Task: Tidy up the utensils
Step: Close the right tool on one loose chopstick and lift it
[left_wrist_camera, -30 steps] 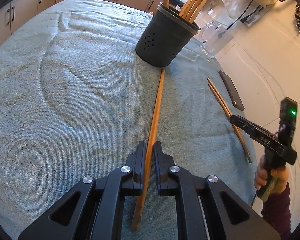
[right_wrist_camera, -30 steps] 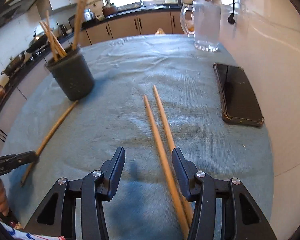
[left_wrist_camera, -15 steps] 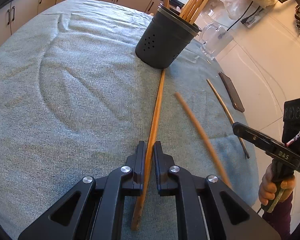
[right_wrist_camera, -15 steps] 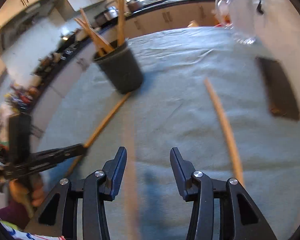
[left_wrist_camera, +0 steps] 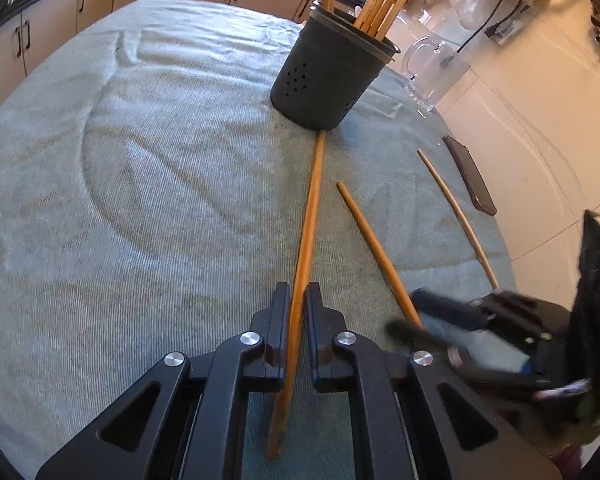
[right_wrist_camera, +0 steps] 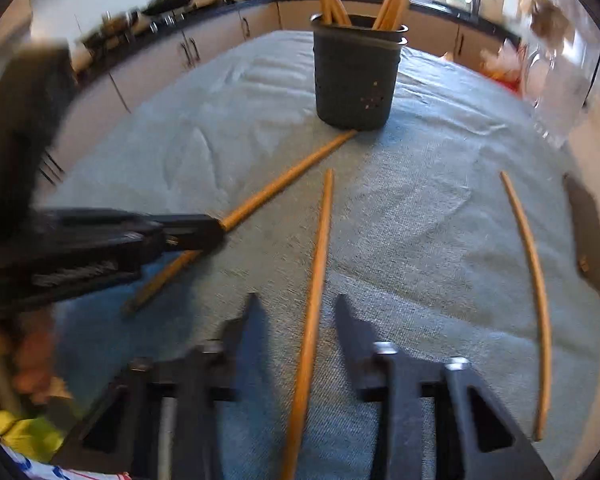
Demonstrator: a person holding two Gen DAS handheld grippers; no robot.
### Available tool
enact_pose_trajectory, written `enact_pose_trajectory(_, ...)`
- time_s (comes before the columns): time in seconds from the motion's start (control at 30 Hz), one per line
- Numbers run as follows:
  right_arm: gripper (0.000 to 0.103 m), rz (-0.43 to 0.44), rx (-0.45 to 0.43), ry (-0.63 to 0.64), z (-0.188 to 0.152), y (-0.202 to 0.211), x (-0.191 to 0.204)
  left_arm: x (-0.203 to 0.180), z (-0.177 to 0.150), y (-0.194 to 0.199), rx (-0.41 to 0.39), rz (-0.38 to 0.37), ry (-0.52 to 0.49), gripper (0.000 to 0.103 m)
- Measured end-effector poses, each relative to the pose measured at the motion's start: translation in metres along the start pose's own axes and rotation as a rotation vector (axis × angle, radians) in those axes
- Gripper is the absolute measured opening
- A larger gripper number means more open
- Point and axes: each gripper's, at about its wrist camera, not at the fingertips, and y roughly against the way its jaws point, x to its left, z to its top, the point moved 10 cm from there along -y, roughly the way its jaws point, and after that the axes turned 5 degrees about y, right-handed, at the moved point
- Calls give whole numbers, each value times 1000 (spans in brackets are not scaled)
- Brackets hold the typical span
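Pinching the long wooden stick (left_wrist_camera: 308,216) mid-tabletop, your left gripper (left_wrist_camera: 298,300) holds it against the black holder's (left_wrist_camera: 328,76) base; your right gripper (right_wrist_camera: 296,308), jaws just closing, straddles a chopstick (right_wrist_camera: 318,264), pads apparently apart.

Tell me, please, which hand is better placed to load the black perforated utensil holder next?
Left: the left gripper is shut on the long wooden stick whose tip touches the holder; the right gripper merely straddles a shorter wooden stick, unclamped.
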Motion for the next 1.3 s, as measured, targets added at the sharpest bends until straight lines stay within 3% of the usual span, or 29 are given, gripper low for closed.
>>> enact_pose_trajectory(0.13,7,-25,4,-110,-5,6,-18,5,-18,9,58,-28,64,7)
enact_pose_trajectory(0.27,8,-51,21,-188,-25,16,-41,3,-32,20,70,18,2,7)
enact_pose_trajectory(0.3,11,-39,15,-198,-28,19,-45,0,-32,22,71,23,-13,7)
enact_pose_trajectory(0.37,30,-56,21,-195,-28,23,-50,-5,-31,24,74,23,-26,10)
enact_pose_trajectory(0.4,31,-80,20,-185,-27,26,-54,-7,-29,24,75,23,-25,11)
enact_pose_trajectory(0.6,30,-79,68,-162,-10,23,-68,-9,4,10,81,101,-73,11)
enact_pose_trajectory(0.73,26,-68,119,-143,-1,12,-66,-11,23,-16,129,159,-130,11)
enact_pose_trajectory(0.9,26,-37,171,-151,11,-3,-61,-15,47,-34,147,173,-144,11)
enact_pose_trajectory(1.2,26,-67,235,-130,26,-21,-58,-25,61,-47,159,182,-182,13)
enact_pose_trajectory(1.3,15,-82,214,-136,27,-22,-56,-26,62,-49,155,149,-169,15)
